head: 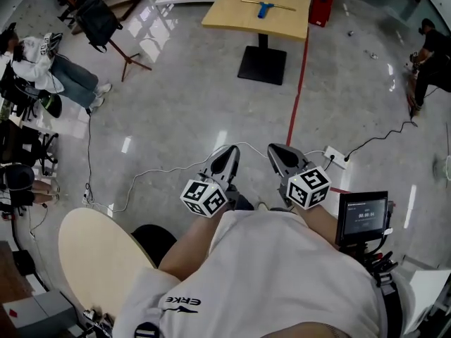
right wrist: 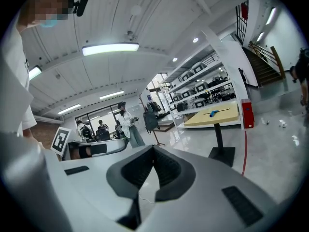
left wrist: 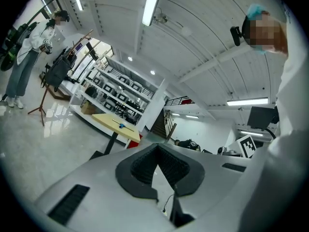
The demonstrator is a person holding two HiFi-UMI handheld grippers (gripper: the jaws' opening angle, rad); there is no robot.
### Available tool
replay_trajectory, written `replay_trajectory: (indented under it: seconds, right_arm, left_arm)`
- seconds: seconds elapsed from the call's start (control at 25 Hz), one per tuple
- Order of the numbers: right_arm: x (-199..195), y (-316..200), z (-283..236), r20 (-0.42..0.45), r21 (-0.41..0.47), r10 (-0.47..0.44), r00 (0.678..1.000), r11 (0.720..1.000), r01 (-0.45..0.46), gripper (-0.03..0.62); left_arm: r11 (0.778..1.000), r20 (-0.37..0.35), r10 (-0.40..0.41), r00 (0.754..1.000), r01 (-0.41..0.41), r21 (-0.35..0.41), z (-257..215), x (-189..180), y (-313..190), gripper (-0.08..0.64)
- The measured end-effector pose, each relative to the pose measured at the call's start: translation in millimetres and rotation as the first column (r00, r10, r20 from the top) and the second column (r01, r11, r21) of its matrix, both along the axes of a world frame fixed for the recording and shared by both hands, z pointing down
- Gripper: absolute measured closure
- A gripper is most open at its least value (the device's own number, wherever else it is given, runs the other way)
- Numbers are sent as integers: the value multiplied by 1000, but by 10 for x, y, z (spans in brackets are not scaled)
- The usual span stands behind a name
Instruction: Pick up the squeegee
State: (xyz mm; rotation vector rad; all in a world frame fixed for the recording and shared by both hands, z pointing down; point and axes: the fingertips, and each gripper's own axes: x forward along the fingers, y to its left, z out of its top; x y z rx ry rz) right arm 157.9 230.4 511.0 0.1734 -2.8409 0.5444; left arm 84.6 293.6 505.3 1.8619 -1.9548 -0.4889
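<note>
A glossy grey floor (head: 190,97) crossed by a red line (head: 299,83) fills the room. The blue squeegee (head: 265,8) lies near the middle of the yellow pedestal bench (head: 229,18), with a red box (head: 322,1) beside the bench's right edge. Well apart from it, the left gripper (head: 231,151) and right gripper (head: 273,149) both have their jaws closed on nothing.

Grey workshop floor (head: 176,111)
A wooden table (head: 282,21) on a black pedestal stands beside a red cabinet (head: 322,1); a red line (head: 299,90) crosses the floor near a white power strip (head: 335,158).
</note>
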Motion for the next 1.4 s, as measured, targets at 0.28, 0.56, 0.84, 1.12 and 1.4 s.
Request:
replay_trajectory:
  seconds: [0.28, 0.56, 0.84, 1.12, 1.4]
  right_arm:
    - [-27, -165, -6, 2, -5, 32, 999, 999, -32, 588]
    - [-163, -375, 74, -25, -26, 66, 997, 997, -67, 588]
    - [-675, -717, 105, -55, -18, 125, 991, 992, -126, 588]
    - [-1258, -1066, -29, -61, 16, 186, 981, 982, -186, 588]
    - [-2039, -1296, 35, -45, 7, 241, 969, 971, -241, 588]
  left_arm:
    - [1000, 13, 17, 1000, -17, -5, -46, -33, -168, 555]
    - [998, -12, 50, 999, -50, -23, 3, -158, -403, 555]
    - [993, -17, 115, 993, -115, -10, -7, -682, -779, 555]
    - [985, 2, 170, 985, -170, -13, -99, -1279, -1146, 555]
    - [972, 22, 232, 972, -231, -33, -18, -2070, -1457, 555]
